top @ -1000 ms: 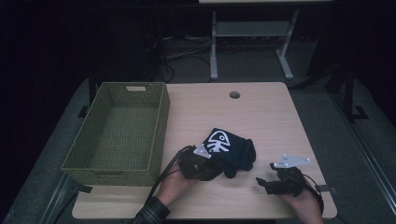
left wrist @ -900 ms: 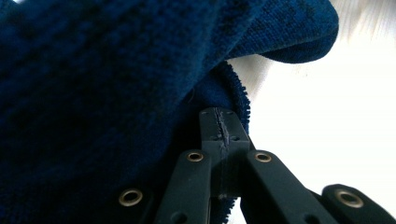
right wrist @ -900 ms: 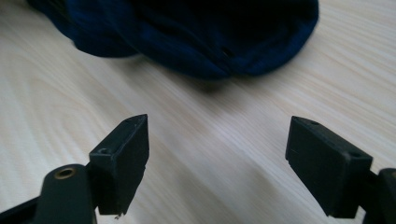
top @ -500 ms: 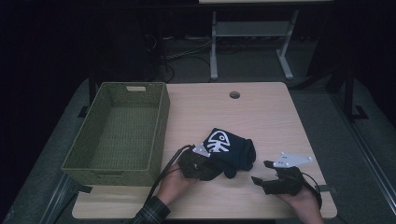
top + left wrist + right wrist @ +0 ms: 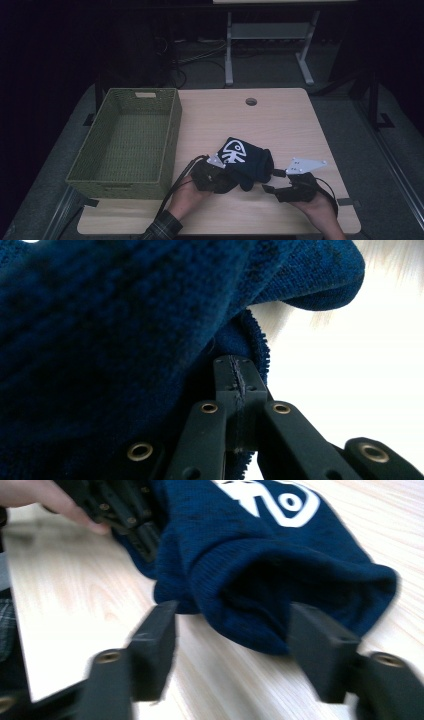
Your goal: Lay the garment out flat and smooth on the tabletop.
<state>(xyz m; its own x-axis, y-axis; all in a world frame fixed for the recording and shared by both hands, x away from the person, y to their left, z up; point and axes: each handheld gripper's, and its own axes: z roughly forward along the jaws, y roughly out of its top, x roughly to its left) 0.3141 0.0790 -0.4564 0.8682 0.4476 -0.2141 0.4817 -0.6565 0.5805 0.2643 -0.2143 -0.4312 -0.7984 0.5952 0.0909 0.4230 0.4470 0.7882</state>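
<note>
1. one wooden table point(image 5: 280, 125): its far edge meets dark floor, and the room beyond it is too dim to make out. everything below is placed relative to the navy cloth.
2. one green woven basket point(image 5: 125, 140) stands left of the cloth, well apart from it, at the table's left side.
3. one navy knitted cloth point(image 5: 247, 162) with a white fish-bone print lies bunched on the table's near half, between the two grippers. its folds hide its true shape, and its lower left corner is covered by the left gripper. in the right gripper view point(image 5: 280, 575) the print is cut off at the top edge.
4. two grippers. the left gripper point(image 5: 220, 175) sits at the cloth's lower left edge; in the left gripper view its jaws are pressed together on a hem of the cloth point(image 5: 150, 330), which blocks most of that view.
5. the right gripper point(image 5: 274, 181) is just right of the cloth's near edge. its jaws have just been closing and stand partly apart, pads not pressing on the cloth; the cloth's rolled end lies beyond the gap between them. blur softens their outlines.
6. one small round hole point(image 5: 251, 102) in the tabletop, beyond the cloth.
</note>
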